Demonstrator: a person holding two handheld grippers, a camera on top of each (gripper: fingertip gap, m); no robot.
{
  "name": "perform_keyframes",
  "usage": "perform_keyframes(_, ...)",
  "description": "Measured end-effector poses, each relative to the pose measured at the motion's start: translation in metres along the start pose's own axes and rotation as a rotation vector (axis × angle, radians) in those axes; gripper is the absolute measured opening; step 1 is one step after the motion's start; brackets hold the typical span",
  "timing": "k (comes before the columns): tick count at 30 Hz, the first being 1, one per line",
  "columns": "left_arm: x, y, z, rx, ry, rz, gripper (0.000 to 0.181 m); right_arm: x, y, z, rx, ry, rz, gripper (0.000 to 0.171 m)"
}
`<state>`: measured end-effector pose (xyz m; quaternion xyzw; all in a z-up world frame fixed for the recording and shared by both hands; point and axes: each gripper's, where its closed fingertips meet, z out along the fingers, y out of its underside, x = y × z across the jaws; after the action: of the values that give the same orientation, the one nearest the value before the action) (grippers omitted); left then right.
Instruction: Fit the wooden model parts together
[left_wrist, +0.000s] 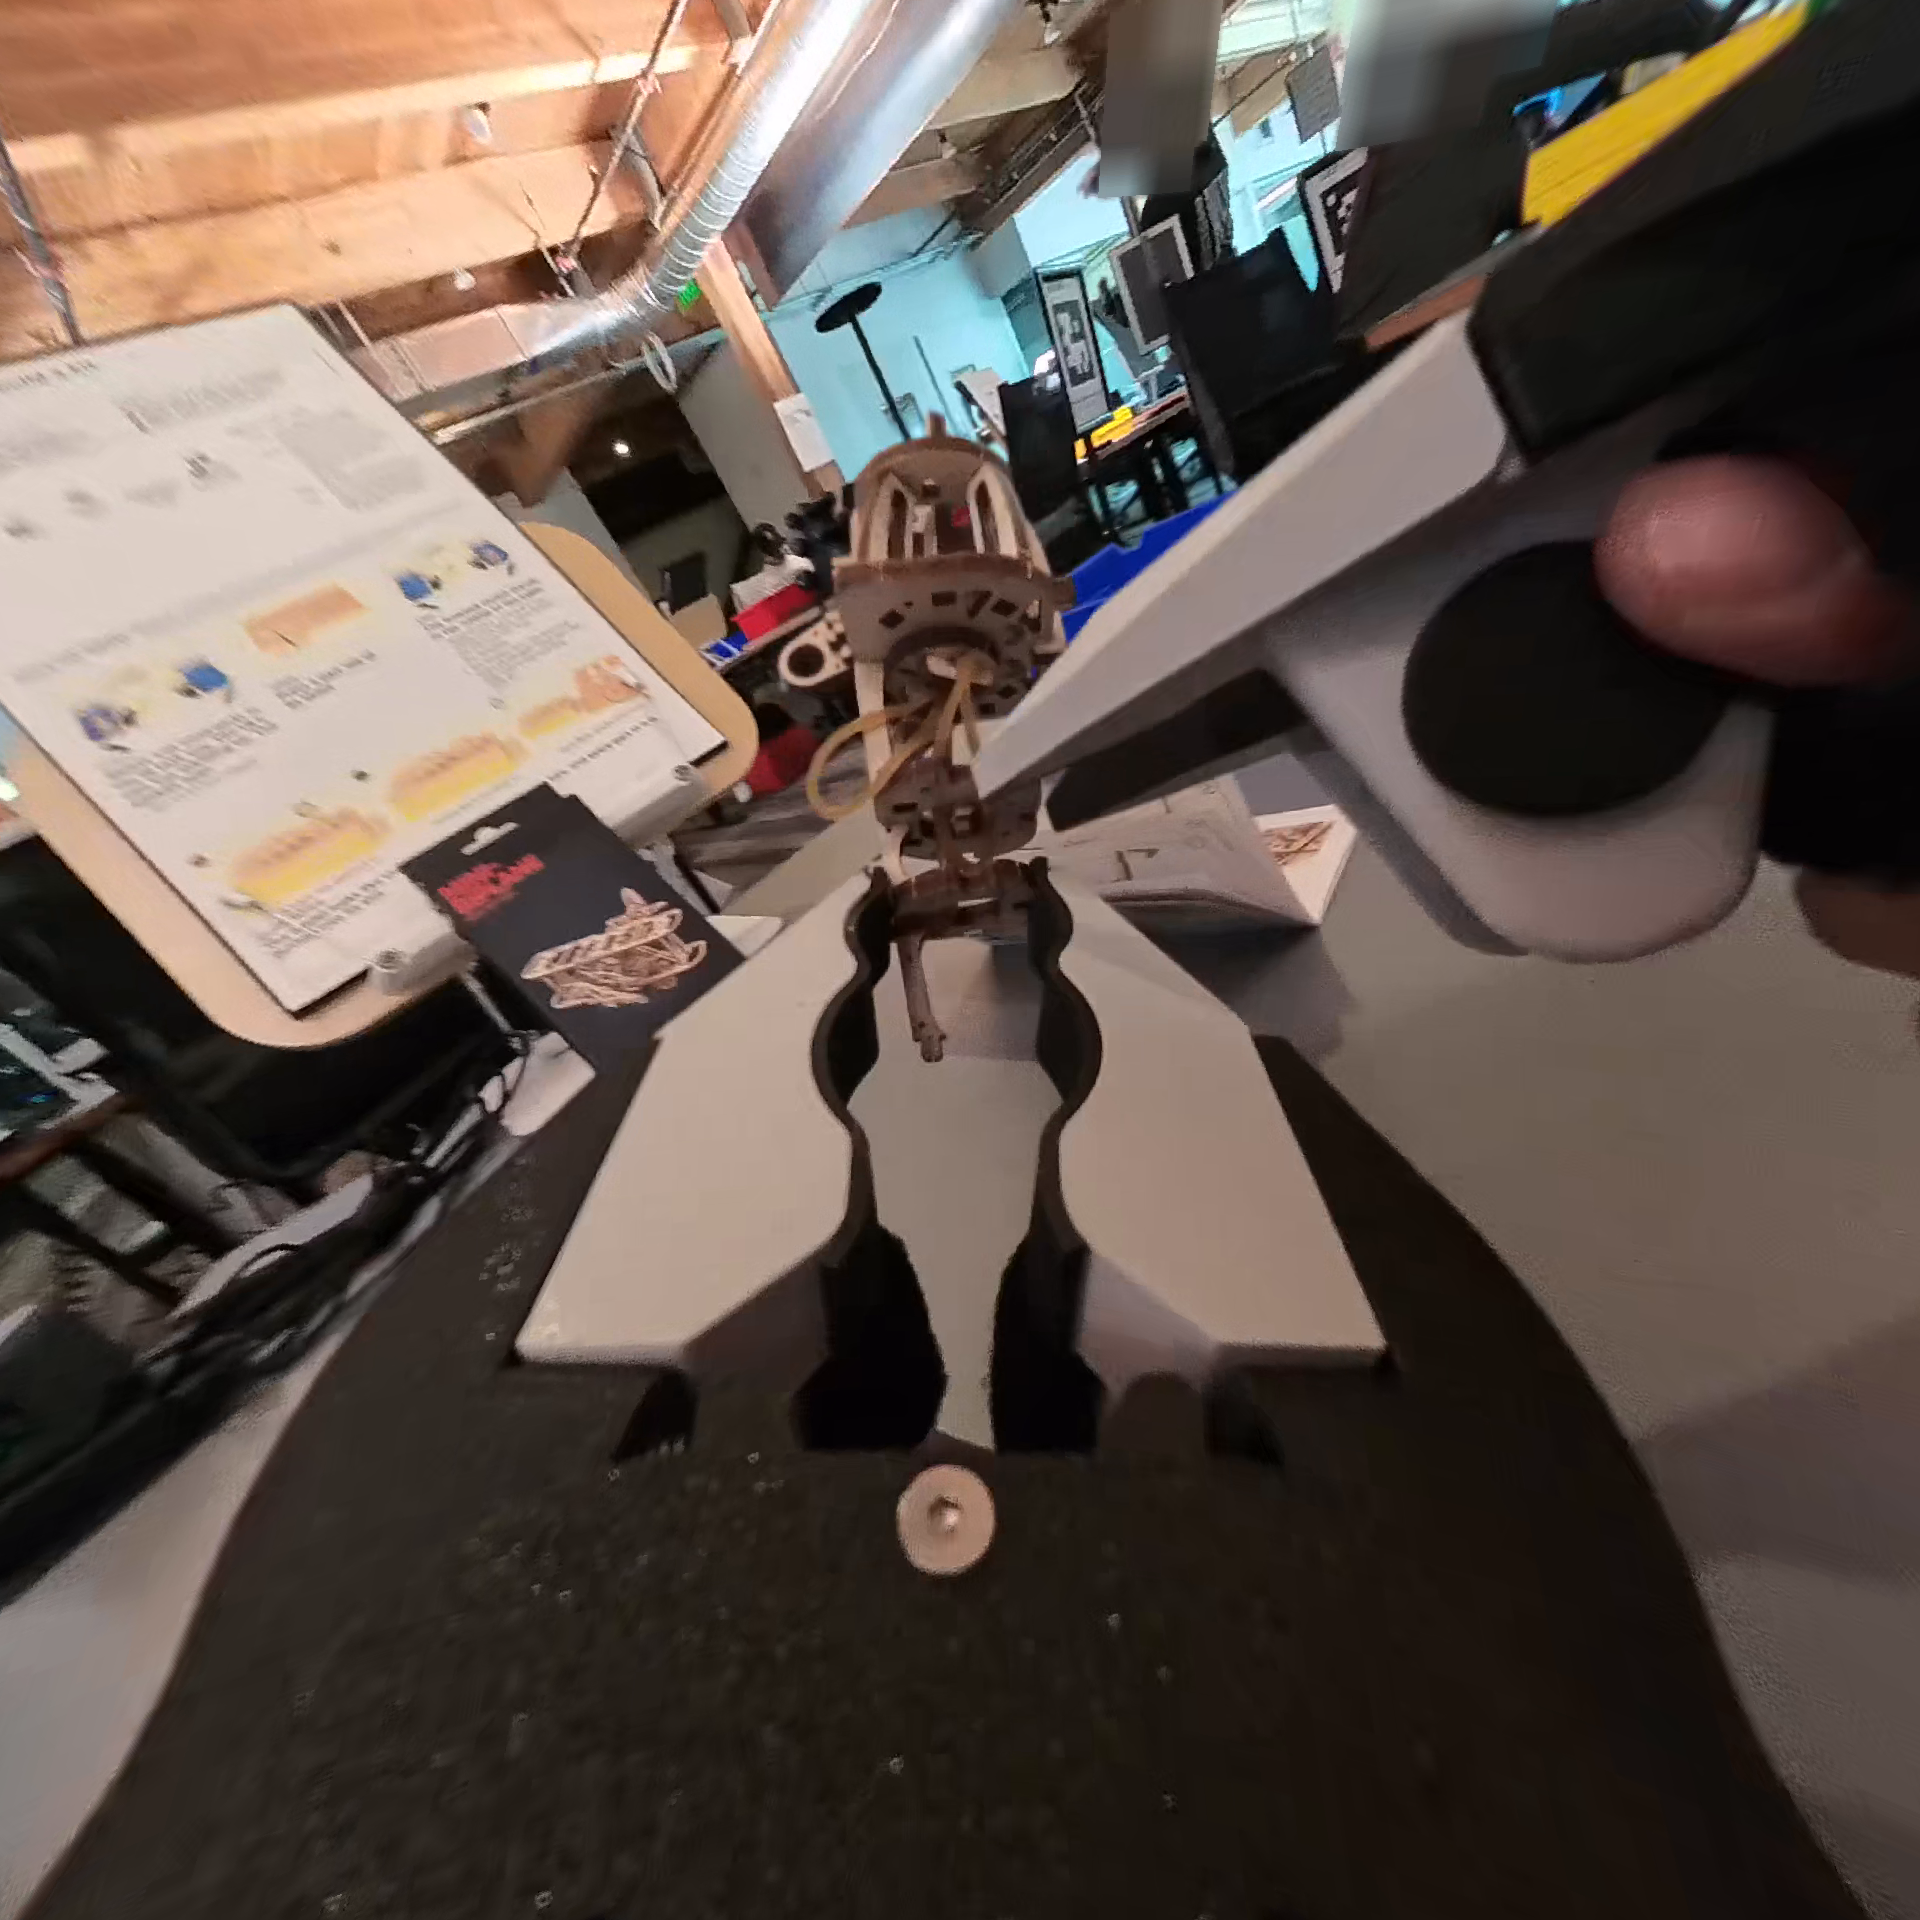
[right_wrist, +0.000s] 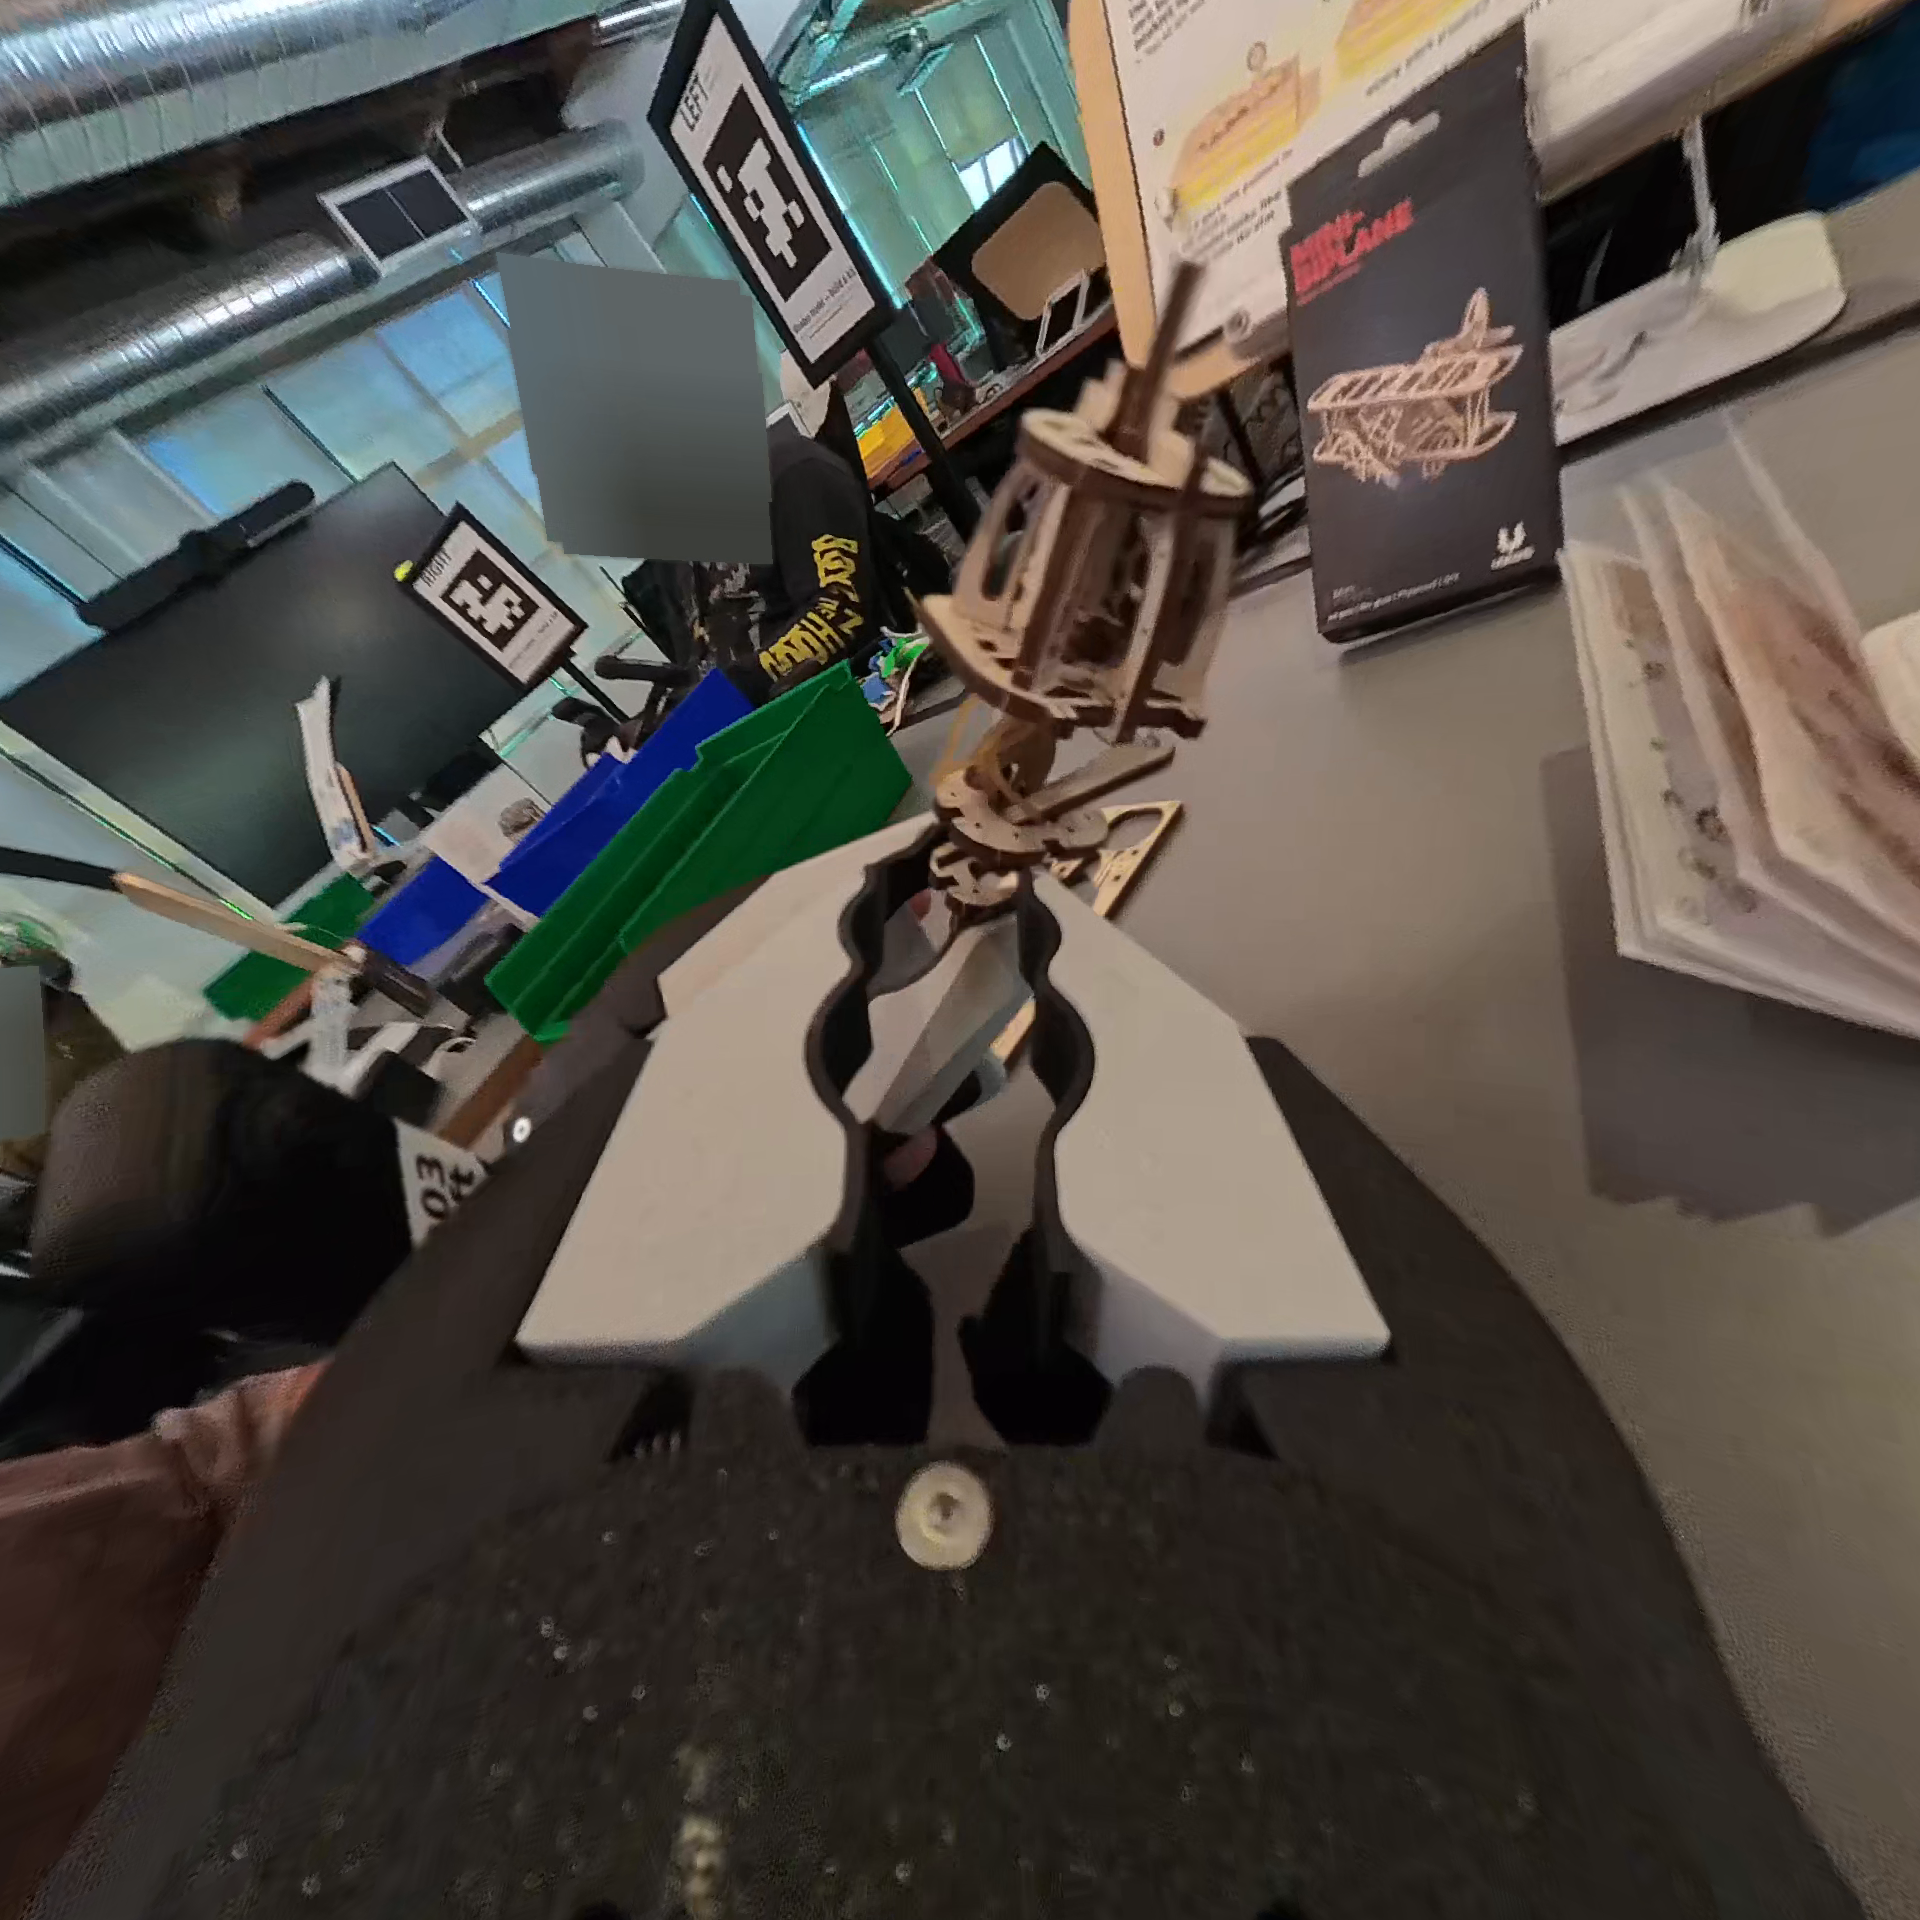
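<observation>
A half-built wooden model (left_wrist: 940, 613) with a cage-like body, a round slotted disc and a loose rubber band (left_wrist: 862, 743) stands upright above the grey table (left_wrist: 1558, 1143). My left gripper (left_wrist: 958, 902) is shut on the model's lower stem. A finger (left_wrist: 1143, 665) of my right gripper comes in from the right and meets the small gear part just above. In the right wrist view the model (right_wrist: 1101, 582) tilts right, and my right gripper (right_wrist: 961, 883) is shut on its stacked wooden discs. The left gripper's finger (right_wrist: 935, 1029) shows below, through the gap.
An instruction board (left_wrist: 312, 623) and a black model box (right_wrist: 1423, 384) stand at the back. An open booklet (right_wrist: 1766, 779) lies to the right. A flat wooden parts sheet (right_wrist: 1127, 847) lies behind the model. Green and blue bins (right_wrist: 707, 852) sit left. Both grippers' tips are close together, under 4 cm apart.
</observation>
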<state>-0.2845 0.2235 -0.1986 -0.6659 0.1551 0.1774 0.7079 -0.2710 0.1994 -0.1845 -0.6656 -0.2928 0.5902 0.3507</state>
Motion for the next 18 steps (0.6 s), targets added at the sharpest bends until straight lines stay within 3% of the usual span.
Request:
perform_keyframes(9, -0.010, -0.008, -0.006, -0.003, -0.203, 0.288, 0.023, -0.004, 0.002, 0.001, 0.034, -0.092, 0.242, 0.020)
perform_keyframes(12, -0.012, -0.012, -0.008, 0.011, -0.222, 0.291, 0.023, -0.001, 0.002, -0.001, 0.051, -0.132, 0.318, 0.022)
perform_keyframes(15, -0.009, -0.012, -0.008, 0.025, -0.182, 0.225, 0.023, 0.009, -0.003, -0.009, 0.099, -0.126, 0.266, 0.026)
perform_keyframes(18, -0.010, -0.016, -0.010, 0.051, -0.166, 0.165, 0.024, 0.002, -0.003, -0.008, 0.063, -0.236, 0.247, 0.035)
